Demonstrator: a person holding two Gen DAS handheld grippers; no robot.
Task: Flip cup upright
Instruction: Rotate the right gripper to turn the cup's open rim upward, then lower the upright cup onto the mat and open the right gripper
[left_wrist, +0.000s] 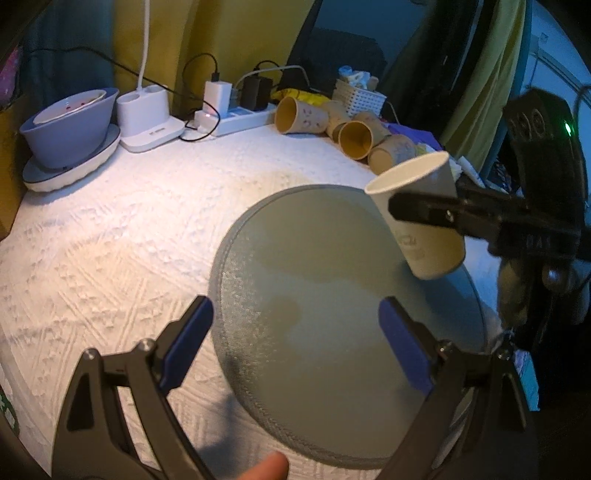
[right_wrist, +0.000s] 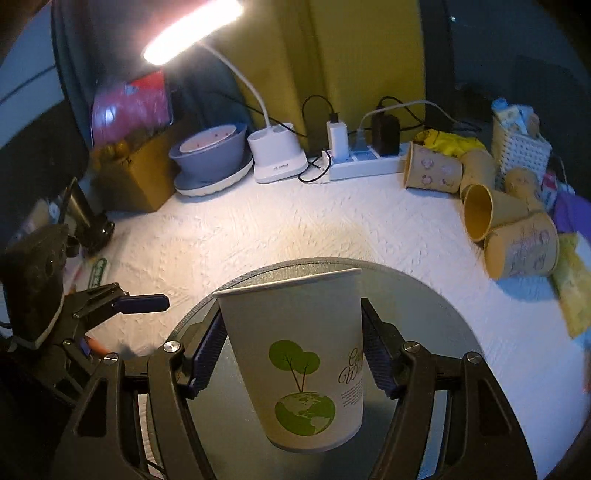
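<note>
Right wrist view shows the right gripper clamped on a white paper cup, its blue-padded fingers pressing the cup's two sides about halfway up. The cup sits mouth-up, rim at the top and only slightly tilted, with a green tree-and-globe print facing the camera. It hangs above a round grey mat that lies on the white textured tablecloth; its base looks clear of the mat, though I cannot be sure.

From the left wrist view, the same cup is seen near the mat's far right edge, leaning a little, with the right gripper reaching in from the right. The left gripper is spread wide, holding nothing, poised over the near side of the mat, its blue pads well apart. A fingertip shows at the bottom edge.

At the back of the table stand a grey bowl on a plate, a lit white desk lamp, and a power strip with chargers plugged in. To the right lies a heap of tan paper cups on their sides, beside a white perforated basket.
</note>
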